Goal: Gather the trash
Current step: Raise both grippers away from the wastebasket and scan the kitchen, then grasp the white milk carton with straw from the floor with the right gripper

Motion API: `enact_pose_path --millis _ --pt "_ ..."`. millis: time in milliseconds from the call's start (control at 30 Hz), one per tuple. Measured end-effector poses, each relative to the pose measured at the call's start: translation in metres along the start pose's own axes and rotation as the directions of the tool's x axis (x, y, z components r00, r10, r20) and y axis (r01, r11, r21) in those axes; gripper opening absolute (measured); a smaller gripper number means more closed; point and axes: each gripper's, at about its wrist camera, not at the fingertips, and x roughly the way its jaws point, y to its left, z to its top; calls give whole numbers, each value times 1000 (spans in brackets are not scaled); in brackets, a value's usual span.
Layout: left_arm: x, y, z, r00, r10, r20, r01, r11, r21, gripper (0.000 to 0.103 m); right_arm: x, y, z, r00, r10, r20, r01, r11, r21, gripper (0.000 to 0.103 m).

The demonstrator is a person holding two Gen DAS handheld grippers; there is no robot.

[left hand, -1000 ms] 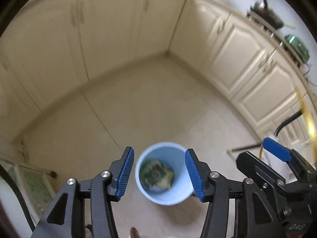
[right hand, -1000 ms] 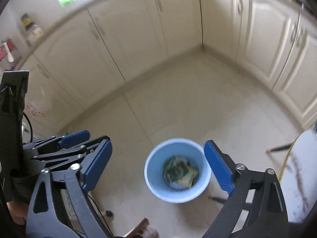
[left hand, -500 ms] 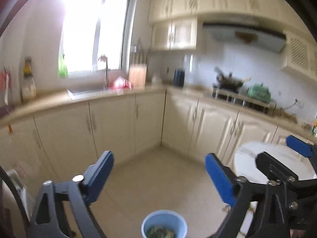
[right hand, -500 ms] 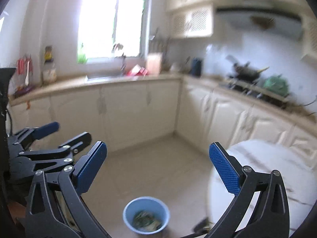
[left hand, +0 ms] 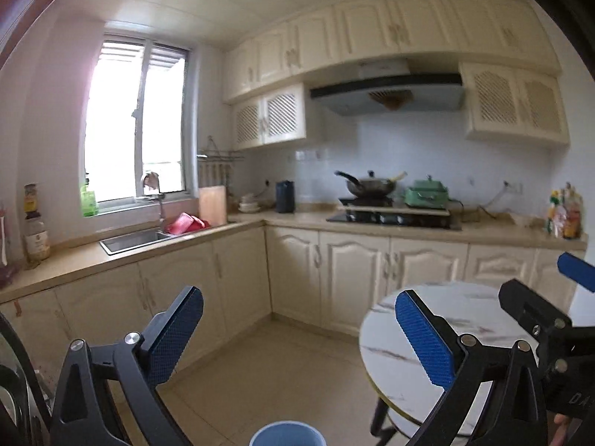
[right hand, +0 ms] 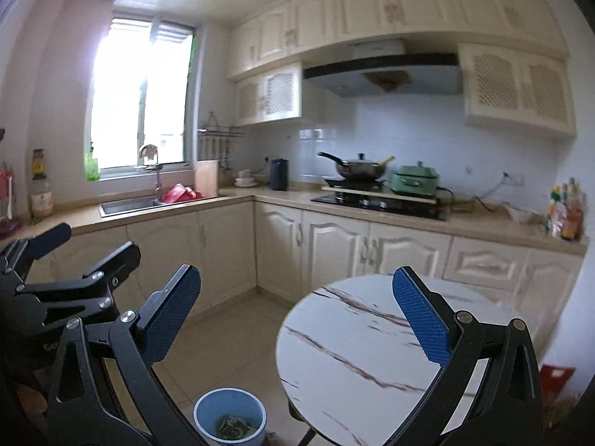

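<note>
Both the left gripper [left hand: 297, 334] and right gripper [right hand: 297, 316] gape empty, the left widening; trash [right hand: 233, 427] lies binned in the blue wastebasket [right hand: 208, 414], and the marble table [right hand: 334, 338] looks clear, so collection seems nearly done.

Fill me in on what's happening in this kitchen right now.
A person is collecting trash with a handheld gripper in each hand. Both the left gripper and the right gripper hold nothing; the left one's jaws are opening, the right one's stand wide apart. Both point across the kitchen. The blue bin sits on the floor beside the round marble table, with crumpled wrappers already inside. The visible tabletop is bare.
</note>
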Motion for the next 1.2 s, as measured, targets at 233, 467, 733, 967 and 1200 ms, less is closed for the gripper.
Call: enact_pose_path --millis 233,467,733,967,1200 --pt "13 47 29 996 -25 -91 27 999 18 103 10 -24 -24 996 -4 -87 6 1000 23 103" --pt "69 46 67 986 50 -158 -50 999 4 102 25 -33 -40 996 -28 -83 33 998 55 103" --pt "80 50 79 979 164 -123 -167 986 -17 102 43 -27 -37 999 5 -43 -2 999 53 103" --pt "87 78 64 961 262 -92 -268 962 -56 102 87 22 -56 989 95 -111 -99 994 -36 103" --pt "169 111 28 934 323 -153 -328 944 -13 102 173 98 -118 948 158 -276 -202 969 -141 103"
